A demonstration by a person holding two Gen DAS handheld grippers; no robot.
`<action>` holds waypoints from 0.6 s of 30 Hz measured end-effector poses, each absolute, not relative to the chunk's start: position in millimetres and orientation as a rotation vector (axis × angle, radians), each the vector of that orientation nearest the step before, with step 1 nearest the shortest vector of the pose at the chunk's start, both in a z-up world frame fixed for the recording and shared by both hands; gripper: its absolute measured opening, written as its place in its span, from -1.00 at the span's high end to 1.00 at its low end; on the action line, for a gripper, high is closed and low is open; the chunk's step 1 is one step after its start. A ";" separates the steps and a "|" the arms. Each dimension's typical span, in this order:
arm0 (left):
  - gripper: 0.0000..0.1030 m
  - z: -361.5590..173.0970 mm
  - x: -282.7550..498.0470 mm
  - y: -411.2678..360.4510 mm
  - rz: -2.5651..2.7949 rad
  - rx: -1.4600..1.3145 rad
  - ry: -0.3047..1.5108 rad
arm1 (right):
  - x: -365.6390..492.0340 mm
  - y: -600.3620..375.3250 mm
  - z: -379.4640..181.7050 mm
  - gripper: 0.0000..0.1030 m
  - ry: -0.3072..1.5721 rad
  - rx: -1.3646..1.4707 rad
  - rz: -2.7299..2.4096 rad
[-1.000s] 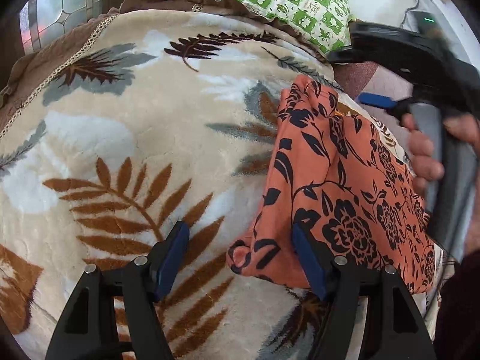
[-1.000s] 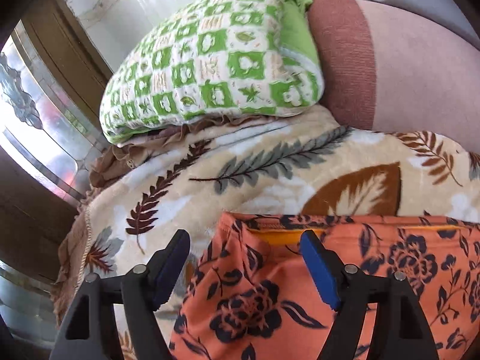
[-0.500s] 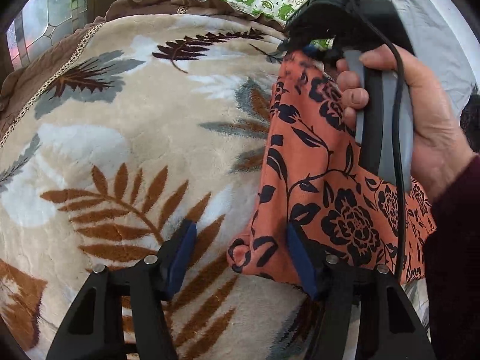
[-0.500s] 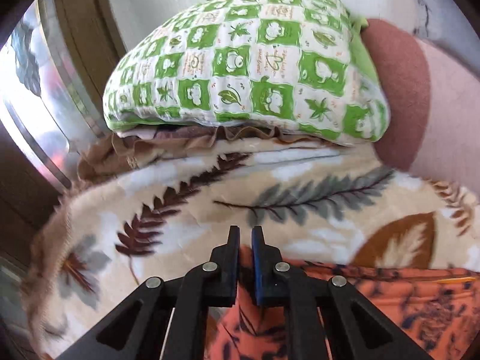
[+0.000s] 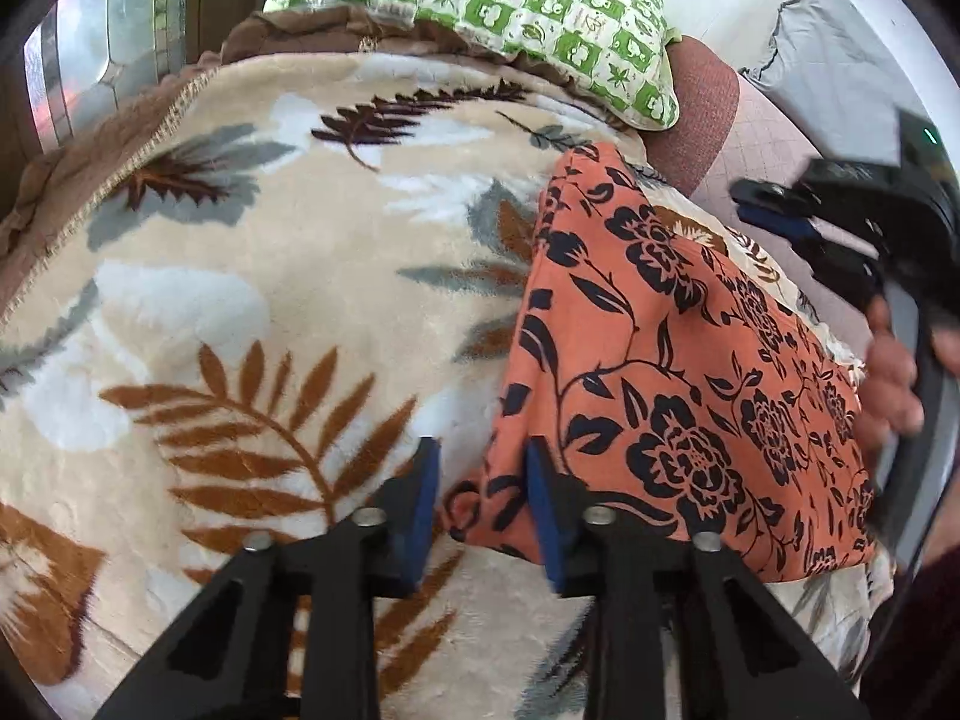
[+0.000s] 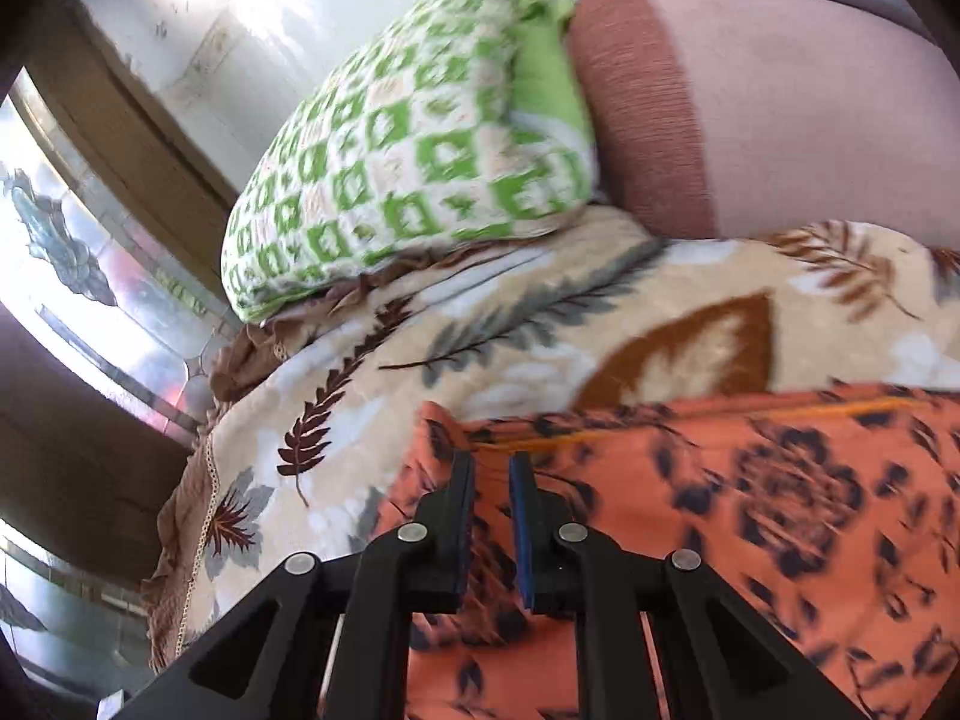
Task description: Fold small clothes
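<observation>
now the left claw (image 5: 480,498), at the bottom middle of the left wrist view, is closing: half a second ago its blue pads stood wide apart, and now they are much nearer, with the near corner of the orange floral garment (image 5: 678,372) between them. the right pad lies against the cloth edge, but the left pad (image 5: 420,498) is apart from it, so the pinch is not finished. in the right wrist view, the right claw (image 6: 491,474) was wide open a second ago and is now almost together at the lower middle of the frame, over the far corner of the garment. whether cloth is pinched between the pads, i cannot tell. i judge that both corners are being taken for the first fold.

the left hand points steeply down at the blanket (image 5: 240,300). in the same view the right hand (image 5: 894,384) sits at the right edge of the frame, blurred, and it has pulled away from the upper middle. farther back, the green checked pillow (image 5: 510,6) lies at the top.
</observation>
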State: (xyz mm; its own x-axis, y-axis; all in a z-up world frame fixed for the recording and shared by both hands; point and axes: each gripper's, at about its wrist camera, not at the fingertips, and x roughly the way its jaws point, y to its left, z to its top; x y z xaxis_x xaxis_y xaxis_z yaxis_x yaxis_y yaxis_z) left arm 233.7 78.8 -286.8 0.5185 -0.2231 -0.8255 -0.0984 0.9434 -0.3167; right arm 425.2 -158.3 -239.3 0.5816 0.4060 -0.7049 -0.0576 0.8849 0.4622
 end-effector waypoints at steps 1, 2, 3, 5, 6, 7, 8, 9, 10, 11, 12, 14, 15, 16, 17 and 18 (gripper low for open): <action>0.48 -285.9 233.4 77.2 -0.069 -0.337 1.022 | 416.7 -165.7 -239.4 0.74 0.903 0.441 0.278; 0.50 -284.7 233.2 75.3 -0.066 -0.326 1.015 | 413.1 -166.1 -242.9 0.74 0.912 0.443 0.282; 0.52 -284.9 233.7 75.0 -0.067 -0.319 1.012 | 411.0 -164.0 -246.1 0.72 0.941 0.429 0.288; 0.56 -284.5 232.7 73.9 -0.072 -0.309 1.009 | 414.7 -146.5 -256.2 0.71 0.985 0.379 0.318; 0.57 -285.0 232.8 73.7 -0.074 -0.309 1.008 | 417.2 -136.6 -260.0 0.71 0.996 0.349 0.329; 0.59 -285.5 232.9 73.3 -0.077 -0.303 1.008 | 422.1 -123.9 -267.3 0.71 1.029 0.316 0.334; 0.62 -285.9 233.0 72.2 -0.081 -0.294 1.009 | 430.2 -109.7 -279.1 0.71 1.088 0.287 0.325; 0.62 -287.1 234.4 71.6 -0.086 -0.288 1.012 | 436.8 -100.1 -289.7 0.71 1.125 0.278 0.310; 0.62 -288.5 235.2 71.8 -0.090 -0.282 1.017 | 444.2 -90.4 -299.3 0.71 1.145 0.273 0.301; 0.62 -289.6 235.7 72.7 -0.096 -0.284 1.022 | 451.6 -80.4 -305.7 0.70 1.138 0.259 0.292; 0.62 -290.7 236.7 74.5 -0.103 -0.290 1.027 | 456.8 -74.3 -306.0 0.70 1.105 0.245 0.274; 0.62 -291.9 237.7 80.3 -0.111 -0.321 1.034 | 468.1 -72.9 -304.6 0.69 1.079 0.298 0.261; 0.62 -292.0 238.2 81.8 -0.109 -0.332 1.036 | 472.1 -76.3 -304.2 0.70 1.087 0.341 0.264; 0.62 -290.6 238.0 84.1 -0.103 -0.347 1.034 | 473.2 -80.9 -302.5 0.69 1.097 0.381 0.270; 0.62 -289.2 237.6 84.2 -0.099 -0.351 1.031 | 470.8 -87.3 -298.9 0.69 1.097 0.414 0.286; 0.62 -286.1 237.0 84.4 -0.092 -0.353 1.023 | 465.1 -93.0 -295.0 0.69 1.088 0.427 0.303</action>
